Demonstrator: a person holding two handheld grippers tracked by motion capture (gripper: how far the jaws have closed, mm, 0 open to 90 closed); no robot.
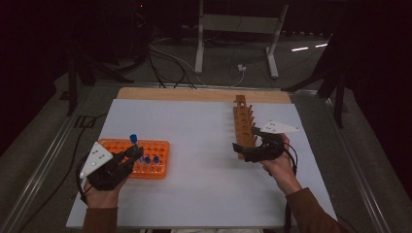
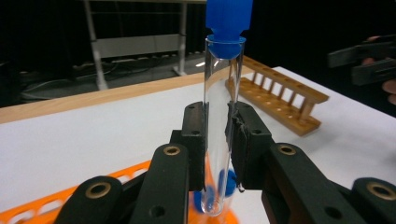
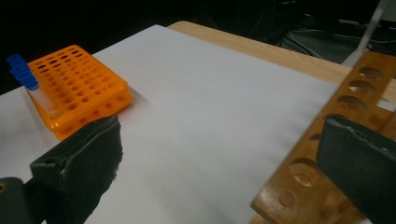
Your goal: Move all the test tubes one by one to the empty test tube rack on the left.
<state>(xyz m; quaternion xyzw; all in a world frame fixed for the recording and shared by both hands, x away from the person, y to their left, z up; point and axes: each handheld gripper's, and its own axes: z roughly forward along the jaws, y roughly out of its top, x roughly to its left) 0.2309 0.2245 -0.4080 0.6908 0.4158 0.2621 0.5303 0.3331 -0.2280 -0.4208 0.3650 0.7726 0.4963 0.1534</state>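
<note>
**Clear tube clamped upright in the left gripper, right gripper gaping at the wooden rack**

Black jaw links with brass-coloured rivets rise closest to the lens in the left gripper view, and the left gripper [image 2: 217, 140] is clamped on a test tube [image 2: 218, 121]. Its two flat pads press the glass from either side, roughly midway along its length. The tube is a slim, clear, smooth cylinder with a rounded bottom and a blue screw cap; its long axis stands upright, cap pointing up above the pads and the rounded end hanging below them. Just beneath that end lies the orange tube tray [image 2: 28, 207], a perforated plastic grid, with blue caps showing blurred under the pads. In the high view the tray [image 1: 158, 145] sits just ahead of this gripper [image 1: 131, 154], holding a few more blue-capped tubes.

Off to this gripper's right stands the wooden rack [image 2: 280, 95], a long ladder-like frame of tan wood with round holes along its top rail.

The right gripper [image 1: 240, 151] has its jaws wide apart, nothing between the rough dark pads; the rack's near end [image 3: 322, 154] lies just in front of its right-hand pad.
</note>
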